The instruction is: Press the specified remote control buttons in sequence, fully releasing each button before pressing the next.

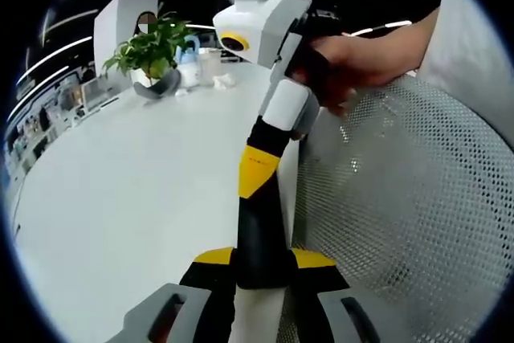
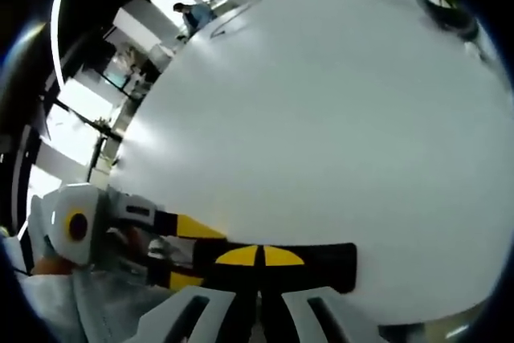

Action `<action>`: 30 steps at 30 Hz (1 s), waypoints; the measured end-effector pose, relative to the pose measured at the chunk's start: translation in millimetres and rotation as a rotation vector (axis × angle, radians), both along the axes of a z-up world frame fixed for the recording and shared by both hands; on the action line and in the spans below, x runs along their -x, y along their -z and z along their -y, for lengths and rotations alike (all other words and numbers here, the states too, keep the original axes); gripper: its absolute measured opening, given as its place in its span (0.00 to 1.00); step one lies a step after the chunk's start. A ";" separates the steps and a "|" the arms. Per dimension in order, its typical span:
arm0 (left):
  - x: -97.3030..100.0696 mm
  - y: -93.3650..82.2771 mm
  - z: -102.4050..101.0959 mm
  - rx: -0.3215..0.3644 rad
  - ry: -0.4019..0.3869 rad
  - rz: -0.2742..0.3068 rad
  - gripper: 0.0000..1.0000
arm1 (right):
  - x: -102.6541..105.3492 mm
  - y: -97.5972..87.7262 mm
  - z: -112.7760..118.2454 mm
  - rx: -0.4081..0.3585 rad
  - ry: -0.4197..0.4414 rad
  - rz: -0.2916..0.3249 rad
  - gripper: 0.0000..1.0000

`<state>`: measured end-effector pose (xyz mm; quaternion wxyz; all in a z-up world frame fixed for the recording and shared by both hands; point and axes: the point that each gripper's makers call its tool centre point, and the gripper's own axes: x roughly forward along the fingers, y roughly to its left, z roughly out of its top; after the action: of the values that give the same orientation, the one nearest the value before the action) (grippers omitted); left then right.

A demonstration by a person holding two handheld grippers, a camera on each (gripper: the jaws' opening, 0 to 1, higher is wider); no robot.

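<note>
Your left gripper point(image 1: 263, 258) has the remote control point(image 1: 259, 230) clamped between its jaws. In the left gripper view the yellow tips stand apart on either side of it. The remote is a slim, plain black bar running away from the camera, above the white bench point(image 1: 120, 182). Its buttons are too foreshortened to make out.

Your right gripper point(image 1: 255, 186), held in your hand point(image 1: 361, 58), reaches down from the upper right. Its jaws are drawn together, and the yellow tip appears to rest on the remote's face.

In the right gripper view, the right gripper point(image 2: 261, 256) has its two yellow tips nearly touching, set against the black remote point(image 2: 329, 267). The remote lies crosswise and ends in a rounded corner on the right. The left gripper point(image 2: 205, 259) comes in from the left, one jaw on each side of the remote's near end.

A potted plant point(image 1: 152, 50) stands far back on the bench, and a white mesh chair back point(image 1: 401, 198) is just beside the bench edge.
</note>
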<state>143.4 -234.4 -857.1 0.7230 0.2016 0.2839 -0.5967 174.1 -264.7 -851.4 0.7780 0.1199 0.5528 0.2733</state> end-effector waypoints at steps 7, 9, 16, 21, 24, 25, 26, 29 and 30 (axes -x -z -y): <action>0.3 0.6 -0.5 -0.006 0.013 0.014 0.25 | 1.3 -0.9 3.2 -0.020 0.039 -0.056 0.00; 0.0 0.5 -0.6 -0.006 0.011 0.011 0.25 | 1.4 -1.4 6.2 -0.004 0.051 -0.055 0.00; -1.7 0.4 -1.7 -0.007 0.002 0.011 0.25 | 4.2 -2.0 9.9 -0.012 0.082 -0.100 0.00; -2.3 0.9 -2.0 -0.008 0.003 0.014 0.25 | 8.4 -4.1 5.9 -0.030 0.075 -0.125 0.00; -2.5 0.8 -2.0 -0.008 0.003 0.016 0.25 | 11.5 -5.0 2.9 -0.047 0.067 -0.143 0.00; -2.4 0.9 -2.0 -0.008 0.004 0.017 0.25 | 12.2 -3.9 2.7 -0.044 0.065 -0.148 0.00; -2.4 0.9 -2.0 -0.008 0.003 0.016 0.25 | 12.6 -2.8 2.9 -0.038 0.062 -0.150 0.00; -2.5 1.0 -2.3 -0.007 0.005 0.018 0.25 | 13.0 -1.7 3.3 -0.025 0.054 -0.149 0.00; -2.6 1.0 -2.3 -0.006 0.004 0.017 0.25 | 13.2 -1.6 3.7 -0.025 0.052 -0.148 0.00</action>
<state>146.0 -232.1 -858.1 0.7237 0.2094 0.2790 -0.5955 160.9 -268.4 -849.8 0.7404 0.1637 0.6020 0.2502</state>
